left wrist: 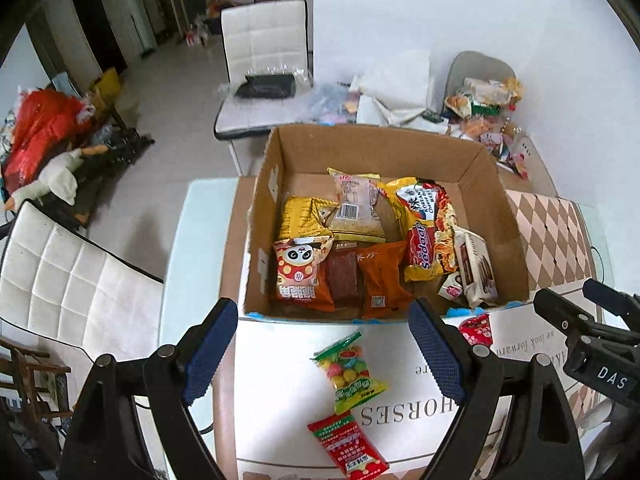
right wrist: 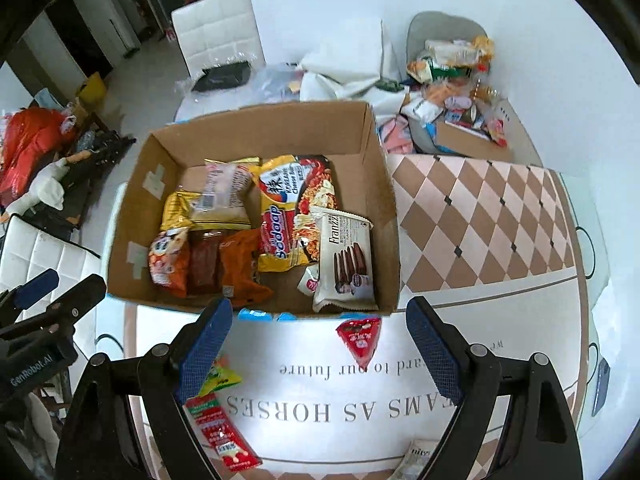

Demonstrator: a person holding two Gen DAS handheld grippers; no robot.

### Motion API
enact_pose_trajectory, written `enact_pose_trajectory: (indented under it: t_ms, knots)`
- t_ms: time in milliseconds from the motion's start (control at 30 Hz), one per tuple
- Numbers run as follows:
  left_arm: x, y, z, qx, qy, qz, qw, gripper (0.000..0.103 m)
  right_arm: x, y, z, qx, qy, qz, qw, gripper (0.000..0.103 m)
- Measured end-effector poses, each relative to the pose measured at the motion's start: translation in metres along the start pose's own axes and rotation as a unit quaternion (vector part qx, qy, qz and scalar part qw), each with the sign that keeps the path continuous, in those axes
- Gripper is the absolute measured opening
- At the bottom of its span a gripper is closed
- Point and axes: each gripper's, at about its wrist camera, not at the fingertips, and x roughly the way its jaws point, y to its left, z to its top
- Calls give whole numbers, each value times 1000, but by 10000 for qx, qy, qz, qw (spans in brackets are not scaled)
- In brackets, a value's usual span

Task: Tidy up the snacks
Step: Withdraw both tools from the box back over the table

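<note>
Left gripper: your blue-padded jaws stand wide with nothing between the pads; they hang above the table, so the packets below are only framed, not touched.
Right gripper: also spread and empty, poised over the printed cloth.
Brown cardboard box: sits open-topped on the table so you can drop packets in from above; about ten already lie flat in rows, including the yellow-and-red noodle packet and the white chocolate-wafer pack.
Still outside: the clear bag of coloured candy balls, the red peanut sachet and the small red triangular packet lie loose in front of the box.
Judgement: these three look like your next picks.
</note>
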Motion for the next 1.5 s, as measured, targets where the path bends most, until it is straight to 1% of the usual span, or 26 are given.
enact_pose_trajectory:
  t_ms: [133,300,433,500,567,633,667,800,900,933,1000,1033,1167,1233,1333,1400,1433,1500]
  knots:
    - [-24,1,-12,-136,-102,-63,9998,87,-26,1,-11,0,-162,124,9998,91]
    - [-39,-1,-30,-341,-64,-124,9993,87,-47,0,-28,108,-147,402,9990,91]
    - [-37,-3,-52,-513,226,-152,9983,87,-53,-13,-48,256,-18,551,9982,91]
    - [-29,-6,-65,-555,490,-158,9971,87,-51,-23,-62,382,130,600,9974,91]
    - [-18,-10,-81,-598,762,-163,9952,87,-47,-39,-78,560,300,638,9959,95]
    - [-3,-15,-100,-673,1081,-200,9917,87,-39,-61,-97,814,498,612,9935,95]
    - [1,-16,-107,-700,1181,-198,9903,87,-35,-72,-105,937,583,614,9920,95]
    - [31,-26,-137,-847,1670,-218,9821,87,-10,-122,-141,1514,1041,477,9818,95]
    - [54,-34,-156,-892,2041,-206,9747,87,17,-156,-171,1909,1436,363,9704,95]
    - [63,-36,-163,-908,2184,-209,9714,87,30,-167,-183,2048,1611,324,9649,95]
    - [76,-38,-174,-937,2364,-200,9669,87,50,-178,-197,2177,1851,279,9579,95]
    - [81,-38,-178,-948,2453,-193,9646,87,64,-184,-207,2259,2023,283,9525,95]
    - [99,-39,-190,-967,2667,-88,9589,87,98,-197,-228,2405,2356,190,9414,95]
    - [105,-39,-193,-975,2728,-47,9571,87,110,-201,-235,2412,2437,75,9394,95]
    - [112,-40,-199,-961,2809,-5,9549,87,119,-212,-241,2489,2431,0,9375,95]
    - [116,-43,-204,-937,2864,11,9535,87,126,-218,-245,2410,2503,-77,9377,95]
    - [120,-45,-206,-922,2895,15,9527,87,132,-221,-248,2388,2610,-70,9353,95]
    - [122,-49,-210,-901,2940,11,9515,87,140,-226,-255,2530,2741,235,9275,95]
